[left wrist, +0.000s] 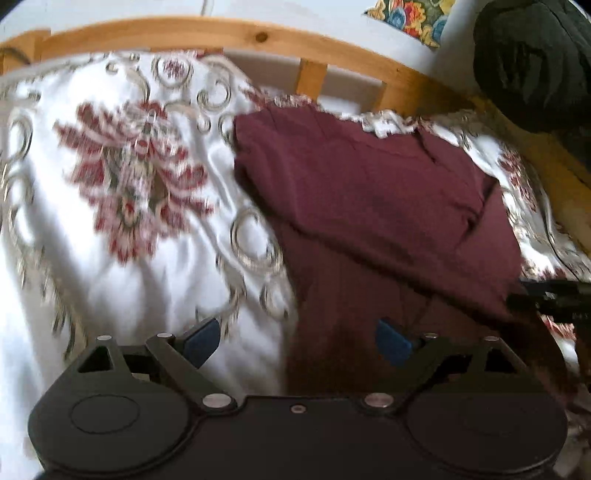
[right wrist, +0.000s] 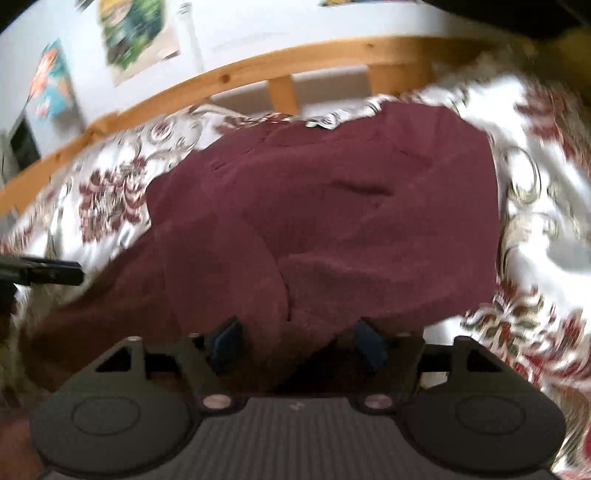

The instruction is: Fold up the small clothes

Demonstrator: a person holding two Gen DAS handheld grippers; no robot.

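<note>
A maroon garment (left wrist: 369, 206) lies partly folded on the white floral bedspread (left wrist: 110, 221). It also shows in the right wrist view (right wrist: 332, 206). My left gripper (left wrist: 297, 341) is open, straddling the garment's near left edge, with nothing between its blue pads (left wrist: 201, 341). My right gripper (right wrist: 299, 343) is open over the garment's near edge, cloth bunched between the spread fingers. The right gripper's tip shows at the right edge of the left view (left wrist: 550, 299), and the left gripper's tip at the left edge of the right view (right wrist: 44, 273).
A wooden bed rail (left wrist: 258, 37) runs along the far side, also in the right wrist view (right wrist: 258, 70). A dark bundle (left wrist: 535, 66) sits at the far right. Posters (right wrist: 136, 33) hang on the wall behind.
</note>
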